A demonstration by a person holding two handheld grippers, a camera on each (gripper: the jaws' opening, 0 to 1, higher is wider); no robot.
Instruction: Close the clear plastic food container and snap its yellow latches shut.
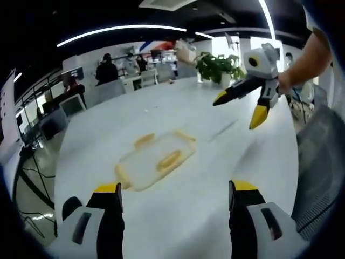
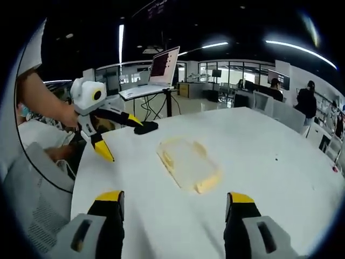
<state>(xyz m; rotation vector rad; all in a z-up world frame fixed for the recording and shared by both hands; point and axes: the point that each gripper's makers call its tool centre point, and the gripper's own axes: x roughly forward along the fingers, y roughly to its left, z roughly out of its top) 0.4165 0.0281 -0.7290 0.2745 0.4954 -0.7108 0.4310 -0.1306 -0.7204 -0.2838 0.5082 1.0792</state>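
Observation:
A clear plastic food container (image 1: 156,160) (image 2: 187,162) with yellow latches (image 1: 144,141) lies flat on the white table (image 1: 178,102) (image 2: 269,156). Its lid seems to rest on it; whether the latches are snapped down I cannot tell. In the left gripper view, my left gripper (image 1: 175,189) is open, short of the container and above the table. My right gripper (image 1: 238,111) hangs open in a person's hand beyond the container's right side. In the right gripper view, the right gripper (image 2: 175,197) is open before the container. The left gripper (image 2: 126,141) is open at the left.
A potted plant (image 1: 216,67) stands at the table's far end. A laptop on a stand (image 2: 157,70) is behind the table. A mesh chair (image 1: 319,162) (image 2: 38,189) sits at the table's edge. People sit at desks (image 1: 108,69) in the background.

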